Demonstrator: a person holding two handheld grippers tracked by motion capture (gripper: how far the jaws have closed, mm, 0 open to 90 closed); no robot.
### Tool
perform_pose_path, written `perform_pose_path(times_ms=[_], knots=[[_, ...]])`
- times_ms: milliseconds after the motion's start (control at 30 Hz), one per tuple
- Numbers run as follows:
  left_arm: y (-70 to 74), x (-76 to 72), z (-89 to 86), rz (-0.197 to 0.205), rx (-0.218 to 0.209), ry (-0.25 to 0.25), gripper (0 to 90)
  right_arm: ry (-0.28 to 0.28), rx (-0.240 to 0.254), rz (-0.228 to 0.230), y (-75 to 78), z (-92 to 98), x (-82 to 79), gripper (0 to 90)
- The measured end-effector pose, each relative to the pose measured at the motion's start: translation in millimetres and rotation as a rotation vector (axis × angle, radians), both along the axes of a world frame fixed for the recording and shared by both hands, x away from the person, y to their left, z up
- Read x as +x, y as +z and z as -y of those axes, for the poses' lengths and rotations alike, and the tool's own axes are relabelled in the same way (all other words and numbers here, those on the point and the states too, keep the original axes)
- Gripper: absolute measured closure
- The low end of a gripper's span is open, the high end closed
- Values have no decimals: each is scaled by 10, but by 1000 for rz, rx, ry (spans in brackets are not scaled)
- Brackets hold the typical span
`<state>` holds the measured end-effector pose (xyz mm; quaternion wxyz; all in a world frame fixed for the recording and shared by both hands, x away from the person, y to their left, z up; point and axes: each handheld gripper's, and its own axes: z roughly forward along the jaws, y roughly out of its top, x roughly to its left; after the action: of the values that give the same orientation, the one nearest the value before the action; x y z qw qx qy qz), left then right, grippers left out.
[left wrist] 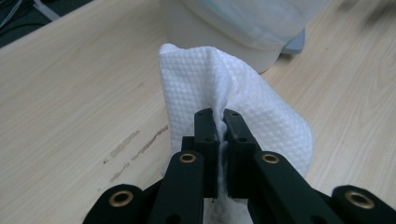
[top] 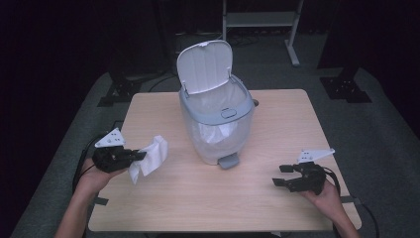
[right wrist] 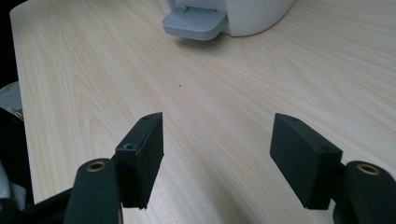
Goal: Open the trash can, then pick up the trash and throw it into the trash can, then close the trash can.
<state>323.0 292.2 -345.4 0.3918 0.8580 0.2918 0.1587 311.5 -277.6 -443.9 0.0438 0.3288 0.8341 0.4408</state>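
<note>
Both grippers are matte black w/ a grey three-cornered plate on top. Left gripper [top: 141, 155]: two flat rectangular pads on angular link arms, small screw holes near the pad tips, brass-ringed pivots at the arm joints (four visible in the left gripper view). Right gripper [top: 281, 175]: same build, blocky pads w/ slanted top edges, brass bushings at the joints. A thin black cable trails back from each. Forearms are bare, no sleeves in shot.
</note>
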Motion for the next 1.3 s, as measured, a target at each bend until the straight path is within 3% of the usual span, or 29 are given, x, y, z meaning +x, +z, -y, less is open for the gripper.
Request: perform_pose_path(times_ms=[533, 1300], knots=[[177, -33, 17, 16, 23, -17, 851, -6, -17, -1, -9, 3, -17, 337], [727, 15, 110, 65, 5, -70, 851, -19, -8, 4, 13, 28, -11, 333]])
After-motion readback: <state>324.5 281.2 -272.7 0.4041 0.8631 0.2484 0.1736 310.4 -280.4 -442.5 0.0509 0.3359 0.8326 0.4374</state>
